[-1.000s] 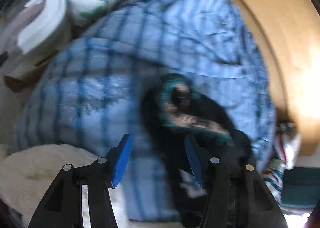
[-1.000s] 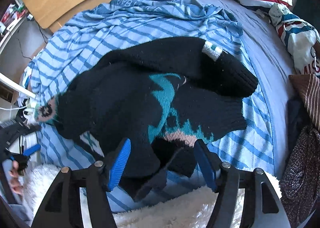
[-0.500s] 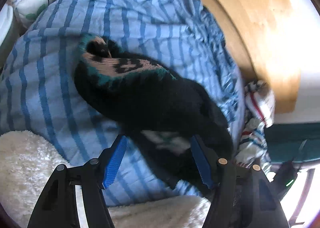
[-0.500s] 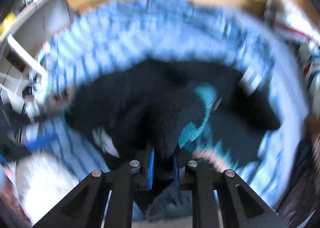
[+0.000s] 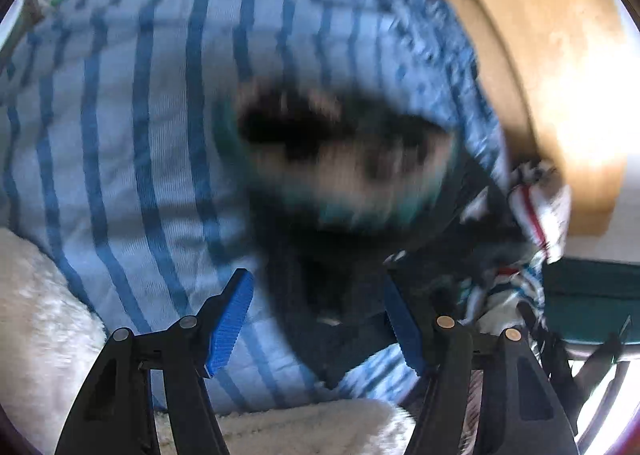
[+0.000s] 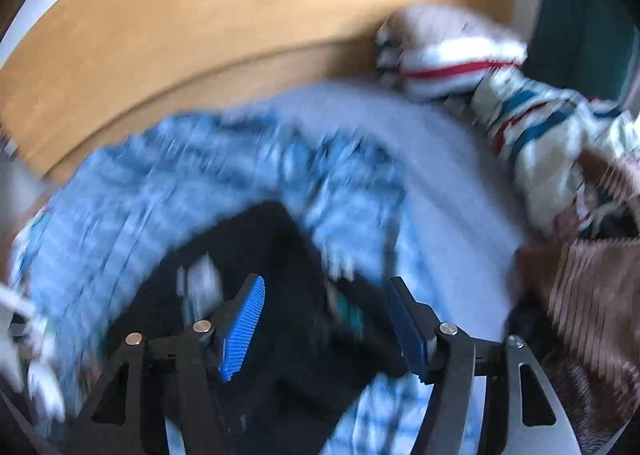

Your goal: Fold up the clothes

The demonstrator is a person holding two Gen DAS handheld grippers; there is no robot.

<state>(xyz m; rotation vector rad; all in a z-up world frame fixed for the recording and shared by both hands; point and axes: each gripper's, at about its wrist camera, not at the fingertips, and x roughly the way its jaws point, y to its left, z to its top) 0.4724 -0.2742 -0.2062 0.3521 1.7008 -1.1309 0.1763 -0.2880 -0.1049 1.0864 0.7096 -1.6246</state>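
A black knit sweater [image 5: 344, 183] with teal and pink pattern lies on the blue striped bedding [image 5: 132, 127], blurred by motion. My left gripper [image 5: 320, 319] is open, just over the sweater's near edge, holding nothing. In the right wrist view the sweater [image 6: 280, 255] is a black mass under and between the fingers. My right gripper [image 6: 324, 331] is open above it, with nothing clamped between the pads.
A wooden headboard [image 6: 200, 35] runs along the back. A red, white and blue striped pillow [image 6: 520, 107] and brown corduroy clothes [image 6: 592, 287] lie at the right. A white fluffy blanket [image 5: 40, 315] lies at the near edge.
My right gripper, shut on a fold of the sweater half a second ago, has opened and swung toward the headboard. The left gripper moved closer to the sweater and stayed open.
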